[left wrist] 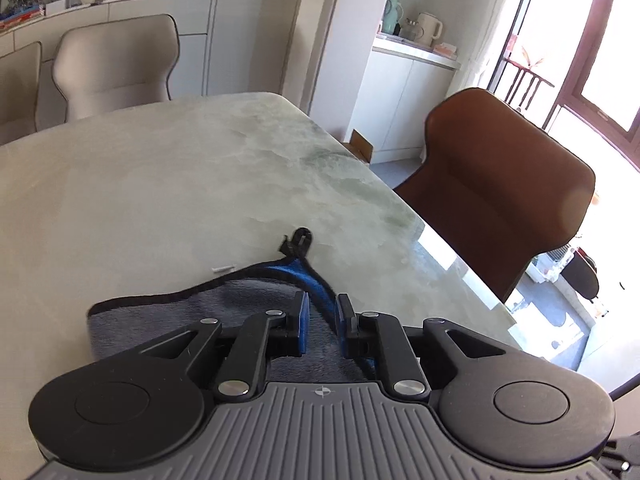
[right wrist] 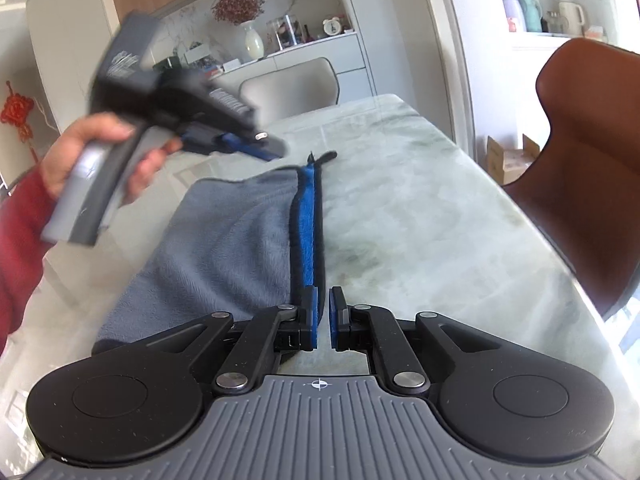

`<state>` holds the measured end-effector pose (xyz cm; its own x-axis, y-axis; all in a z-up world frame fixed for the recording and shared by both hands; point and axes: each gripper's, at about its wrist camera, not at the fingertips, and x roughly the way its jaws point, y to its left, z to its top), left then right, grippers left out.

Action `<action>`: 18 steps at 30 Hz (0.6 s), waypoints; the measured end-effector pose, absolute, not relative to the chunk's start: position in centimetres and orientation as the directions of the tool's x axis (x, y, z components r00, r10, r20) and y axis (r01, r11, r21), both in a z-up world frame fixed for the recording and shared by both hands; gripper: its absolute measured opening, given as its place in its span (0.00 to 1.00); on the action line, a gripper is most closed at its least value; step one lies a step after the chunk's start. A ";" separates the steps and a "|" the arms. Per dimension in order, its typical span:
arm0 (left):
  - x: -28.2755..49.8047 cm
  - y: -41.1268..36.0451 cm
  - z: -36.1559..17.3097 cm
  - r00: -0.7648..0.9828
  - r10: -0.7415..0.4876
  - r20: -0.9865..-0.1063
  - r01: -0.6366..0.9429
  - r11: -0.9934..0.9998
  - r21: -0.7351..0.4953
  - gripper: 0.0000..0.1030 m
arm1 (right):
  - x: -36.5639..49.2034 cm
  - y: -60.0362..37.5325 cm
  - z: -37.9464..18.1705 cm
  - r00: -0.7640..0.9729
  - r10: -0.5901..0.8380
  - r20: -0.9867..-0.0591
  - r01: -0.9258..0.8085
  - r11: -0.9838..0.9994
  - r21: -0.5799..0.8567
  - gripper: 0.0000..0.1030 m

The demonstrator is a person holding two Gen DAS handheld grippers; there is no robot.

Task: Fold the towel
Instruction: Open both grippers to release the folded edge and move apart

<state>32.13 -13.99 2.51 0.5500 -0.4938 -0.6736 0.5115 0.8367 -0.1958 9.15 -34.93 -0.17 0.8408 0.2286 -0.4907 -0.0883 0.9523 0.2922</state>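
Only rightward: hand (right wrist: 84, 160), left gripper (right wrist: 272, 148).

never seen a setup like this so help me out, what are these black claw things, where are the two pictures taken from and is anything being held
These are hand-held grippers, one in each of a person's hands, each with a camera looking along its two fingers.

The left wrist view shows the left gripper above a grey towel on a marble table. Its jaws stand apart, pressing nothing.

The right wrist view shows the right gripper low over the table beside the towel's blue edge strip. There is a narrow gap between its pads, with nothing in it. The person's left hand, red sleeve, lifts the other gripper, blurred.

So nothing is held. A brown chair stands alongside.
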 end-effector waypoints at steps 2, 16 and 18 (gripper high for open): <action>31.4 -12.2 2.4 0.564 -0.492 -0.663 0.500 0.842 -0.200 0.19 | 10.3 -35.7 0.5 0.844 0.291 -0.451 -0.161 0.939 0.304 0.29; 28.0 -6.7 0.2 0.642 -0.480 -0.597 0.451 0.867 -0.212 0.34 | 25.0 -37.1 -0.6 0.704 0.503 -0.502 -0.309 0.853 0.421 0.35; 27.7 -7.1 0.3 0.644 -0.486 -0.591 0.480 0.858 -0.183 0.34 | 26.1 -37.3 -1.3 0.684 0.517 -0.515 -0.295 0.841 0.453 0.29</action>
<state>27.68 -7.14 0.30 0.6441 -0.4860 -0.5907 0.4799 0.8581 -0.1827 26.11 -37.28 -1.27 0.6838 0.5171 -0.5148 -0.2951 0.8412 0.4530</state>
